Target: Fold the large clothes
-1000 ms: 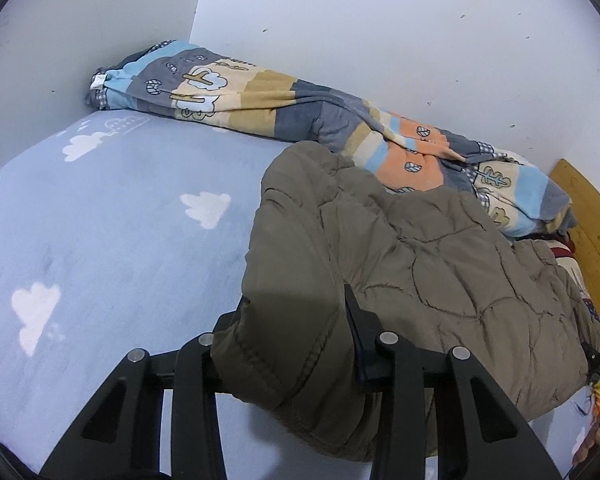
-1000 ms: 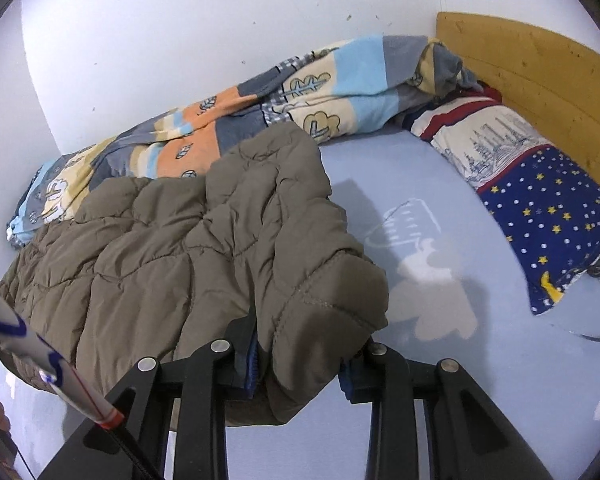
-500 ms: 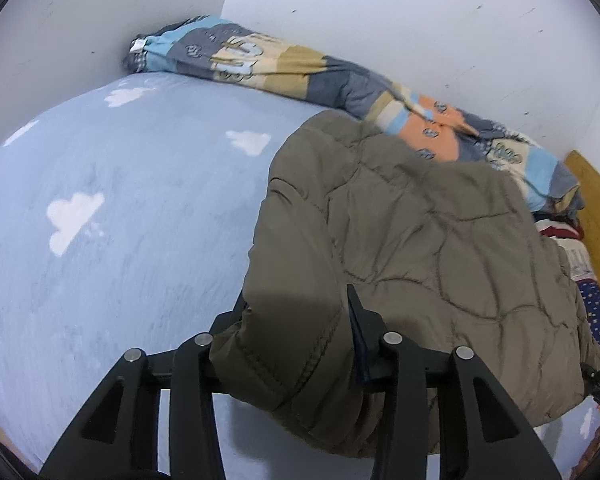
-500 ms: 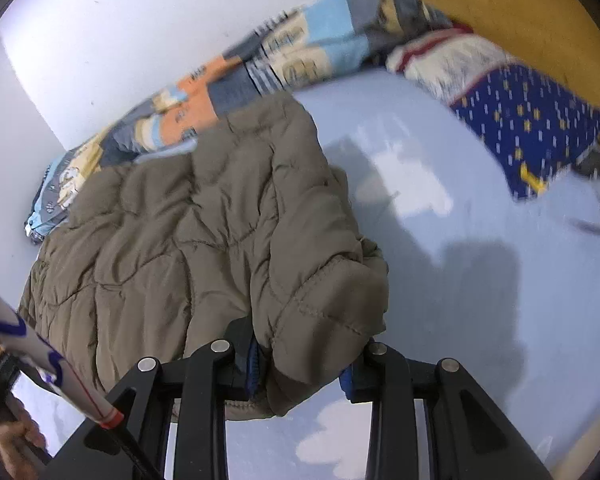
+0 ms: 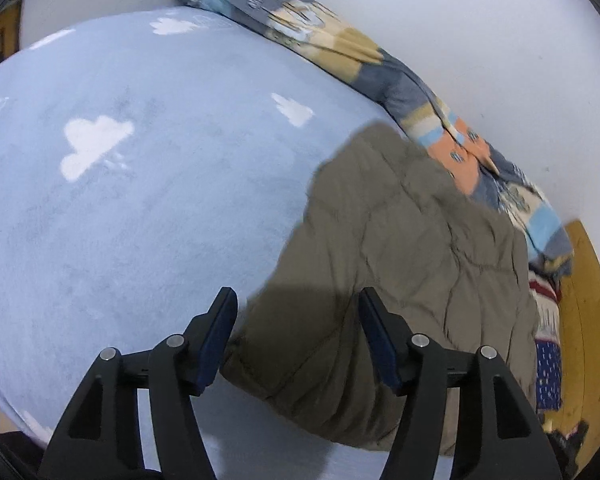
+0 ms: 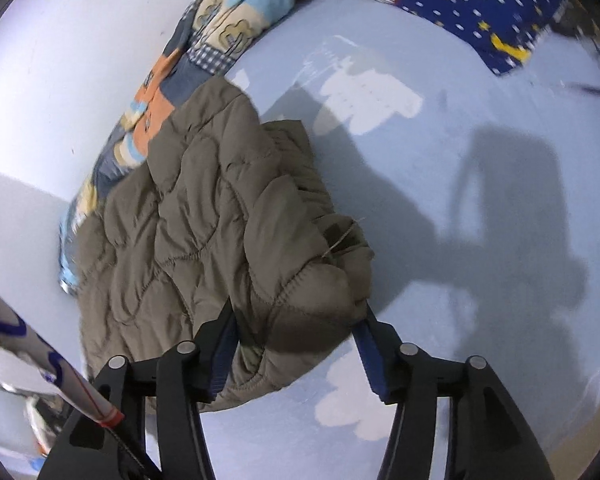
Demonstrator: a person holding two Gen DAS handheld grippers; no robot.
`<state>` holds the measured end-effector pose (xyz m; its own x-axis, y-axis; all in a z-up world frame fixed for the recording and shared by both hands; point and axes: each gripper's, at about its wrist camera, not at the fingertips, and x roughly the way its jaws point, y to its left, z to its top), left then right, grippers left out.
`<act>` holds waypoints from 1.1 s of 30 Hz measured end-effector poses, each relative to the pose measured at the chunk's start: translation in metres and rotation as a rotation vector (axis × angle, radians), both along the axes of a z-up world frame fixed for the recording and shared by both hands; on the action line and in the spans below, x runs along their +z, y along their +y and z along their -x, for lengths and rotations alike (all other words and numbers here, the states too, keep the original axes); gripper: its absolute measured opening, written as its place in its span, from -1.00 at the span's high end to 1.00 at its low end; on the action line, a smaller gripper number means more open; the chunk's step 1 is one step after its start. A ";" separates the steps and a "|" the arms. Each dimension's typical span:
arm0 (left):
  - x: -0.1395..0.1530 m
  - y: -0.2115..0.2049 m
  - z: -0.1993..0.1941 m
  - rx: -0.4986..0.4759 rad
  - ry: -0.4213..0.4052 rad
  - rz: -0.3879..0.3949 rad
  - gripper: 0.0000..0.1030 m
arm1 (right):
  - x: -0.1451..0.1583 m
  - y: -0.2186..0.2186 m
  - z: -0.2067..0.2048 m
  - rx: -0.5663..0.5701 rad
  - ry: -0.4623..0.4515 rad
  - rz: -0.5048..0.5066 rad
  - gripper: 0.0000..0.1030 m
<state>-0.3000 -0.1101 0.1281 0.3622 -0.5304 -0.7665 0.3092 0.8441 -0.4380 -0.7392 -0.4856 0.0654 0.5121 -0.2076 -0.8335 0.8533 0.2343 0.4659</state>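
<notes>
Left wrist view: our left gripper [image 5: 296,334] is opening; its pads, clamped on the olive quilted jacket [image 5: 400,264] a moment ago, now stand clear of the hem between them, lower centre.

Right wrist view: our right gripper [image 6: 298,346] is also opening, and the jacket [image 6: 204,240] fold sags between its jaws onto the cloud-print bedsheet [image 6: 480,208]. We judge this fold laid down.

The jacket [image 5: 400,264] hides the bed [image 5: 140,200] beneath it, and its near edge drops out of sight behind the left gripper's fingers [image 5: 216,332]. The patterned blanket [image 5: 340,44] is blurred along the wall. In the right view, the pillow [image 6: 480,4] is cut off at the top edge, and a dark object [image 6: 592,88] beside it is too smeared to identify.
</notes>
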 end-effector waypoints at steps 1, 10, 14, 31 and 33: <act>0.004 0.003 -0.001 0.019 -0.018 -0.006 -0.20 | 0.001 0.000 0.005 -0.020 -0.013 -0.010 -0.17; 0.045 -0.019 0.019 -0.032 -0.255 -0.039 -0.20 | 0.061 0.002 0.008 -0.078 0.018 0.259 -0.19; 0.062 -0.069 0.065 -0.225 -0.412 -0.086 -0.20 | 0.074 0.026 -0.057 0.141 0.075 0.435 -0.19; 0.002 -0.248 0.120 -0.608 -0.382 -0.341 -0.37 | -0.002 -0.018 -0.175 0.339 0.333 0.397 -0.01; -0.002 -0.254 0.114 -0.611 -0.353 -0.349 -0.40 | -0.007 -0.019 -0.175 0.338 0.337 0.378 -0.02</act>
